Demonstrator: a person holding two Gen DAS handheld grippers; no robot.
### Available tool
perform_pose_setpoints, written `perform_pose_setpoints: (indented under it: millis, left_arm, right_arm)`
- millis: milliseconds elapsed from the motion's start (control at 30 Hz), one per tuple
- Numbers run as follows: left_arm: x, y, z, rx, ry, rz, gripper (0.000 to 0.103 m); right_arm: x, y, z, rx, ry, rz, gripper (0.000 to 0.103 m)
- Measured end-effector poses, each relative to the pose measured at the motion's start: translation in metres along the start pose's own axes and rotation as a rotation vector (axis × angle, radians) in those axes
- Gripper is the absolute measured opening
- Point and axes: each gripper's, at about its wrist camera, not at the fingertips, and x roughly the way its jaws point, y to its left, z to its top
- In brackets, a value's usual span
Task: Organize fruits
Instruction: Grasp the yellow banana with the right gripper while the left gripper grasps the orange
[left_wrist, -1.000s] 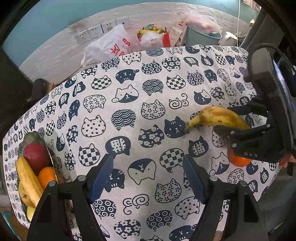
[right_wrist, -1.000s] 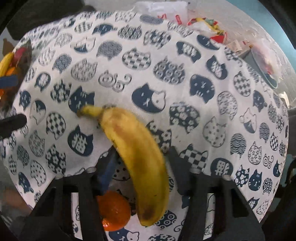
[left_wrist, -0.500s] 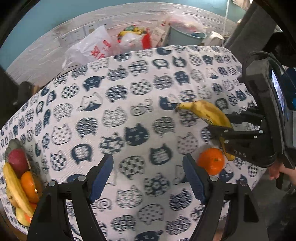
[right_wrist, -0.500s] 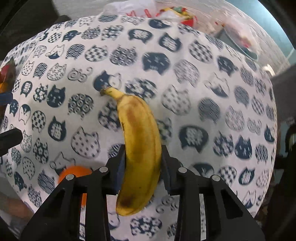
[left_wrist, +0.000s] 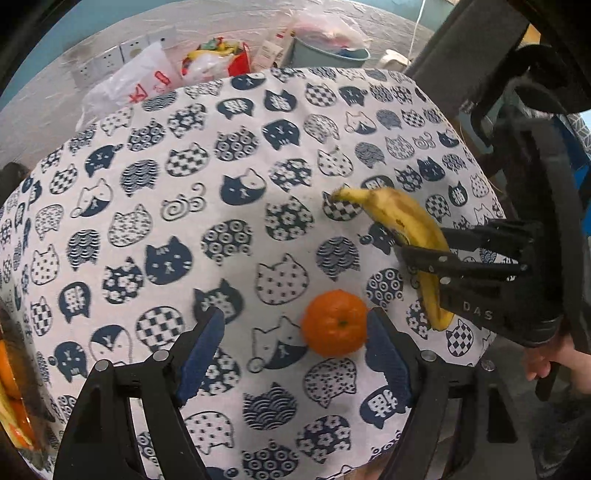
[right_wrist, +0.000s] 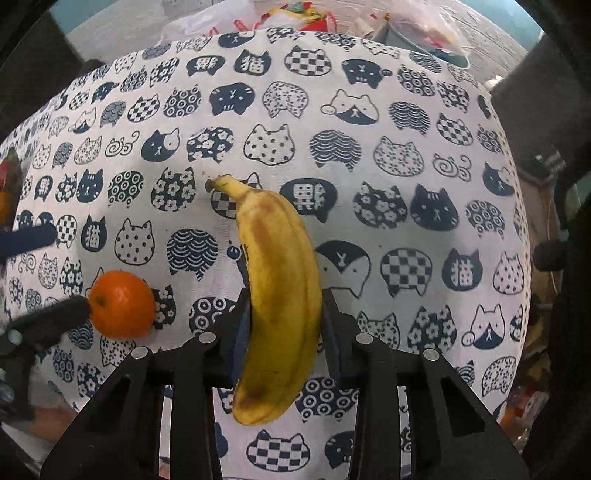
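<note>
My right gripper (right_wrist: 282, 306) is shut on a yellow banana (right_wrist: 277, 288) and holds it above the cat-print tablecloth (right_wrist: 369, 110); the banana also shows in the left wrist view (left_wrist: 402, 225), clamped by the right gripper (left_wrist: 424, 251). My left gripper (left_wrist: 295, 336) is open, with an orange mandarin (left_wrist: 335, 323) lying on the cloth between its fingers, close to the right finger (left_wrist: 384, 354). The mandarin also shows in the right wrist view (right_wrist: 122, 303), with a left finger (right_wrist: 51, 321) beside it.
A fruit bowl (left_wrist: 14, 387) with oranges and bananas sits at the table's far left edge. Plastic bags (left_wrist: 136, 85), a snack packet (left_wrist: 218, 59) and a grey bin (left_wrist: 325, 51) stand behind the table by the wall. The table's near right edge (left_wrist: 491, 343) is close.
My left gripper has moved right so that the mandarin now lies between its fingers. My right gripper has closed on the banana and lifted it off the cloth.
</note>
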Motion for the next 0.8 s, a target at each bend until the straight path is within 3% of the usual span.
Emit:
perform_pose_setpoints:
  millis: [433,500,667,800]
  left_arm:
    - [0.034,-0.021,-0.006,0.055,0.041,0.037,0.082]
    - [0.037,-0.023,-0.005,0.062,0.039,0.03,0.077]
    - [0.042,-0.026,-0.006,0.077,0.05,0.001,0.049]
    - [0.041,-0.029,-0.007,0.101,0.038,0.021,0.047]
  right_arm:
    - [-0.009,-0.025,-0.004,0.043,-0.015,0.033,0.033]
    - [-0.01,-0.025,-0.005,0.043,-0.018,0.035,0.033]
    - [-0.013,-0.019,0.002,0.041,-0.022,0.034,0.033]
    - [-0.015,-0.013,0.006,0.042,-0.028,0.034,0.033]
